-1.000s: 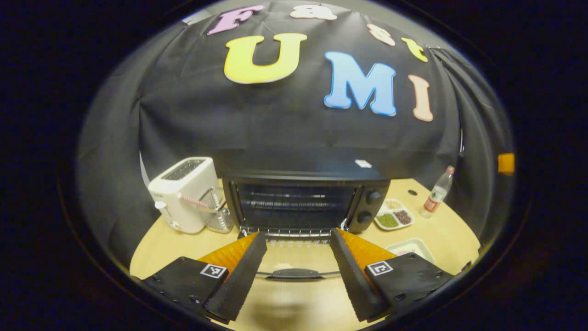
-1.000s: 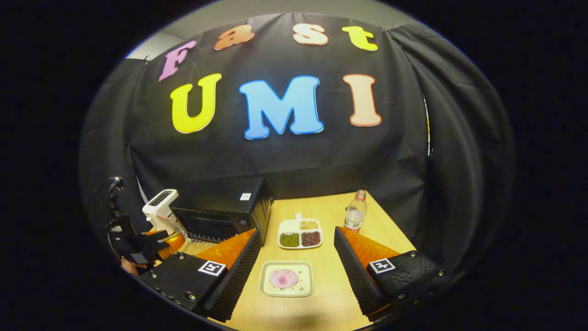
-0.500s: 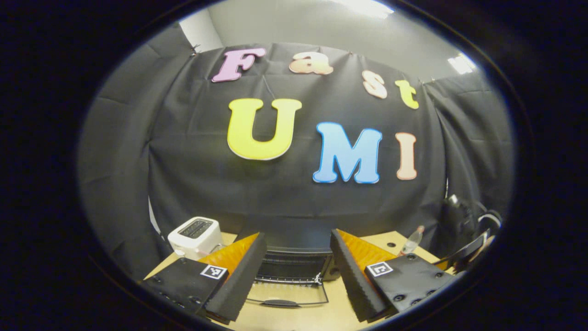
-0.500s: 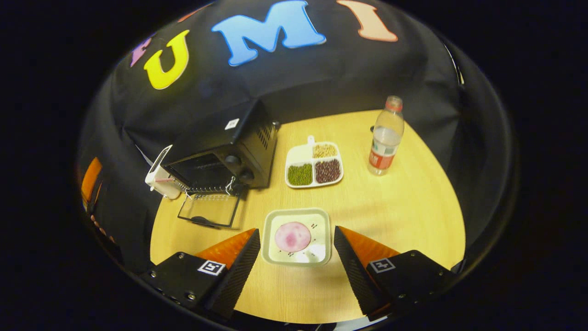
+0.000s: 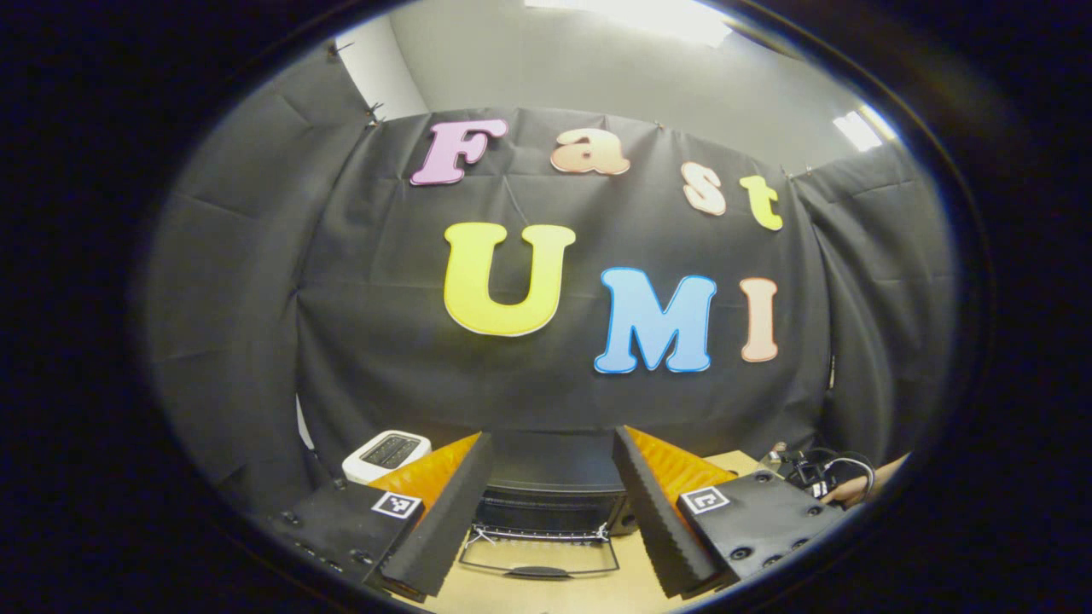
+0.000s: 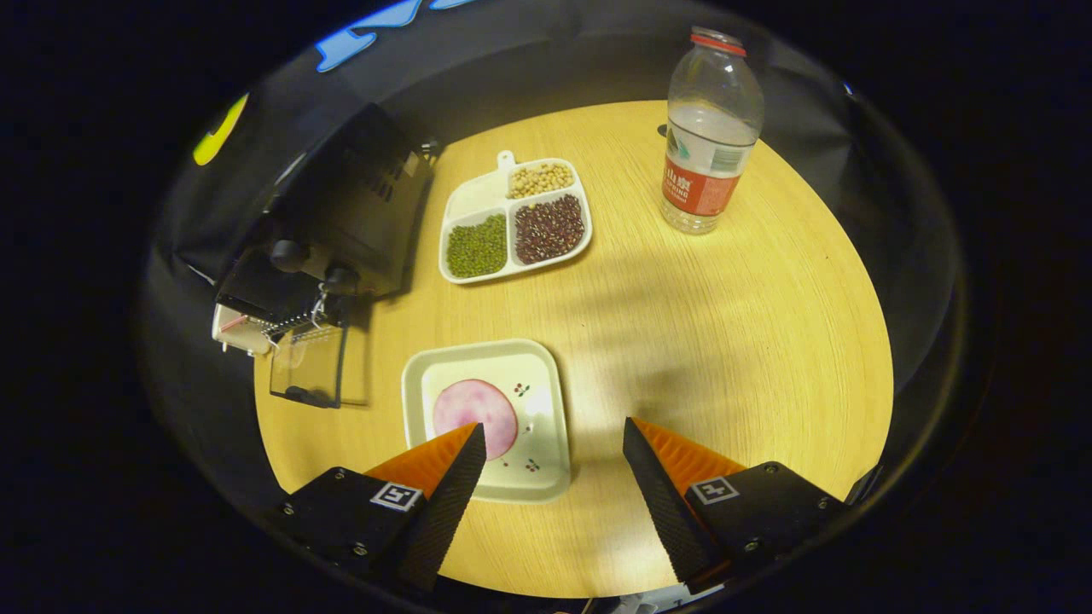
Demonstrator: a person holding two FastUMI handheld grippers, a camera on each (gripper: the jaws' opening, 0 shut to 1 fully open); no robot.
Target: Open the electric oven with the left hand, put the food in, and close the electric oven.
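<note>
The black electric oven stands at the table's left with its glass door folded down flat. In the left gripper view the oven and its lowered door sit low between the fingers. A pink round slice of food lies on a square pale plate. My right gripper hangs open above the plate's near right edge, its left finger over the plate. My left gripper is open, held back from the oven and tilted upward.
A divided dish of beans sits right of the oven. A water bottle stands at the back right. A white toaster is left of the oven. A hand with cables shows at the right edge of the left gripper view.
My left gripper pulled back from the opened oven door and tilted up. My right gripper rose, tipped downward and moved over the plate with the food.
</note>
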